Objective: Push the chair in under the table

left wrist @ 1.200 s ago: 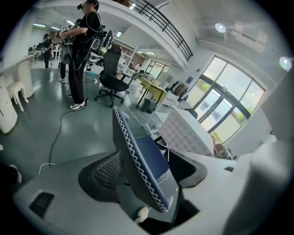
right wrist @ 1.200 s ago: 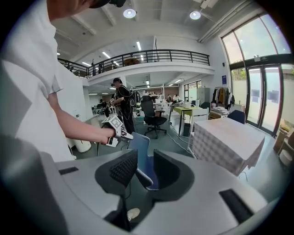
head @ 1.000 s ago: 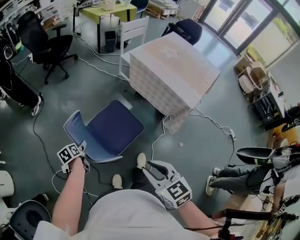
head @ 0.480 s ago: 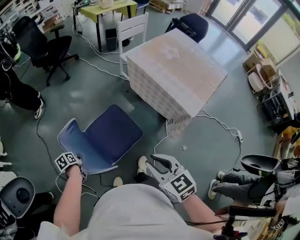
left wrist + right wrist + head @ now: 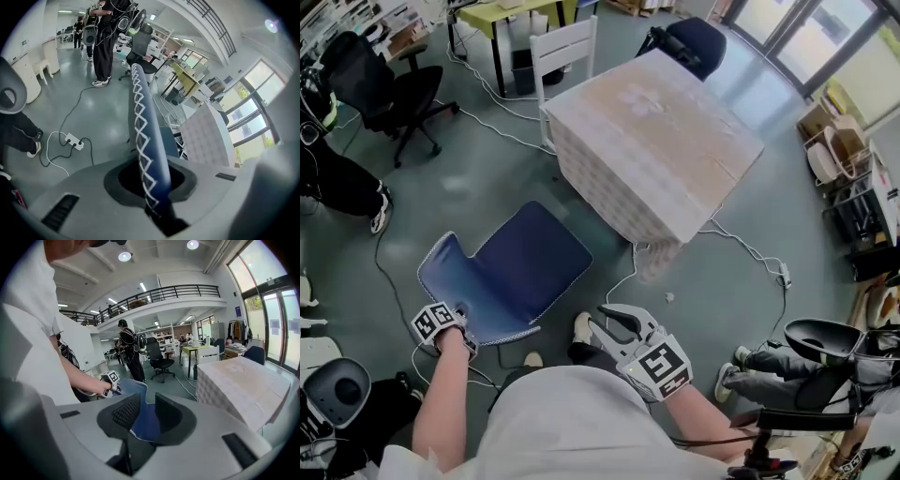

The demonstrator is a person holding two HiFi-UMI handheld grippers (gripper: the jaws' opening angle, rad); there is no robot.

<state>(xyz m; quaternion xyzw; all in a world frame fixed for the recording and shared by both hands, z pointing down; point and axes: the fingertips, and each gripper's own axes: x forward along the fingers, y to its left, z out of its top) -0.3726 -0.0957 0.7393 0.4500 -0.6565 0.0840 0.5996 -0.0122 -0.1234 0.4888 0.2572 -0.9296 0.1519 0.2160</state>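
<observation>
A blue chair point(image 5: 511, 272) with white edge stitching stands on the grey floor, its seat facing the table point(image 5: 656, 141), which is draped in a pale patterned cloth. My left gripper point(image 5: 459, 321) is at the top rim of the backrest. In the left gripper view that stitched rim point(image 5: 140, 117) runs between the jaws of the left gripper point(image 5: 151, 185), which have just been closing and now pinch it. My right gripper point(image 5: 614, 328) hovers open just right of the seat's near corner. In the right gripper view the right gripper point(image 5: 143, 416) shows the chair point(image 5: 137, 392) beyond its gap.
A white chair point(image 5: 565, 47) stands at the table's far side. Black office chairs point(image 5: 389, 89) and a green desk point(image 5: 502, 14) lie behind. Cables point(image 5: 741, 248) trail across the floor by the table. A person point(image 5: 778, 375) sits at right. My shoe point(image 5: 581, 326) is near the chair.
My left gripper has slid down and left onto the backrest rim and shut on it. My right gripper has shifted slightly right. The chair stands about where it was.
</observation>
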